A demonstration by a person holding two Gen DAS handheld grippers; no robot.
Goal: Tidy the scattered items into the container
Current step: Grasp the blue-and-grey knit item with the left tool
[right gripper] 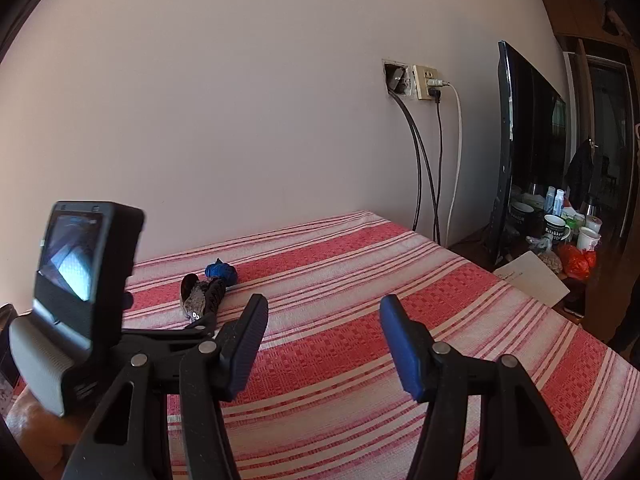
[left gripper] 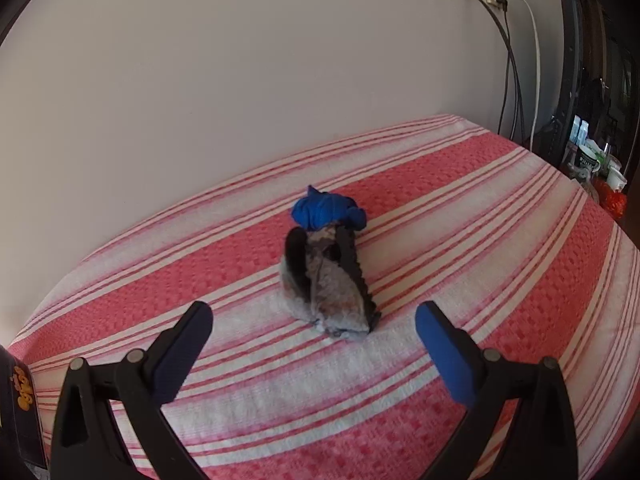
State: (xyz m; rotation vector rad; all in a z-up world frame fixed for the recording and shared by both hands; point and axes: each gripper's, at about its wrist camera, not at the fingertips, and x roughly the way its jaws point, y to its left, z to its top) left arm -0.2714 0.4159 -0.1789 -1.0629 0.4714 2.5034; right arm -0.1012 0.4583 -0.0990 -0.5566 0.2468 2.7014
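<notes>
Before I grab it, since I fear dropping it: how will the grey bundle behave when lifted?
The grey bundle looks like soft crumpled cloth, so it is probably light and floppy. It likely won't roll. Its loose folds may sag or unfurl from the left hand-held gripper.

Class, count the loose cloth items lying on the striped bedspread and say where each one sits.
2. The grey and black cloth item lies mid-bed, just ahead of the open left gripper. The blue bundle sits right behind it, nearer the wall. Others may lie out of view.
</notes>
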